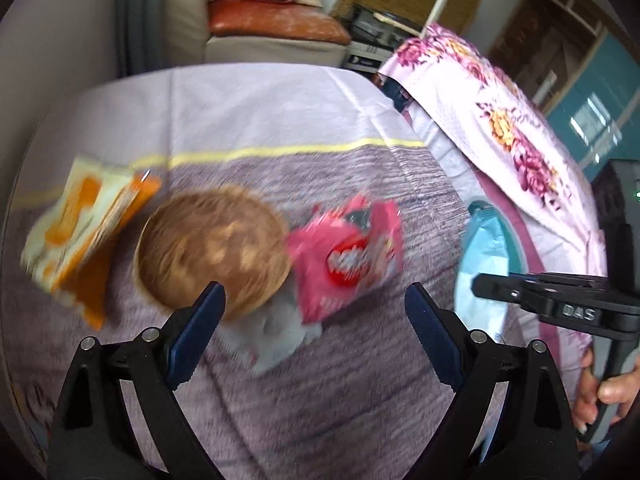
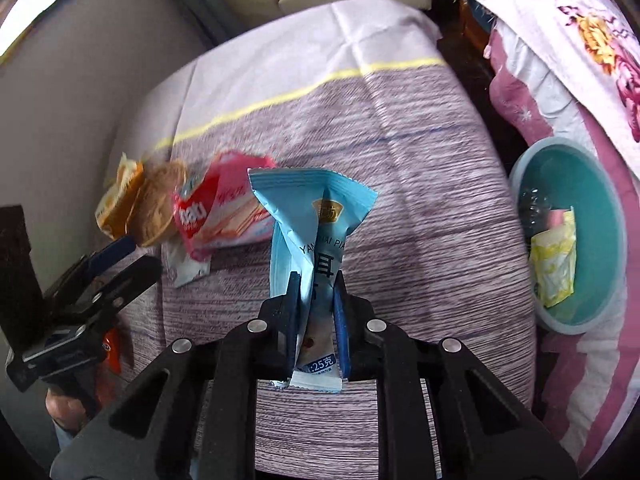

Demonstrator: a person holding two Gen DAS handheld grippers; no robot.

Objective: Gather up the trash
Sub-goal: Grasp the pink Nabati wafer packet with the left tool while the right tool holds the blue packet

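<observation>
My right gripper (image 2: pixel 316 280) is shut on a light blue snack wrapper (image 2: pixel 316 216) and holds it upright above the table; the wrapper also shows in the left wrist view (image 1: pixel 484 264). My left gripper (image 1: pixel 314 300) is open and empty, just above a pink wrapper (image 1: pixel 352 256) and a round brown lid-like item (image 1: pixel 212 248). An orange and white wrapper (image 1: pixel 80 224) lies to the left. A grey-white wrapper (image 1: pixel 276 336) lies under the pink one. A teal basin (image 2: pixel 576 236) at the right holds a yellow wrapper (image 2: pixel 554 268).
The table has a purple striped cloth (image 2: pixel 400 160) with a yellow line. A flowered quilt (image 1: pixel 500 120) lies to the right beside the basin. A sofa with an orange cushion (image 1: pixel 276 20) stands behind the table.
</observation>
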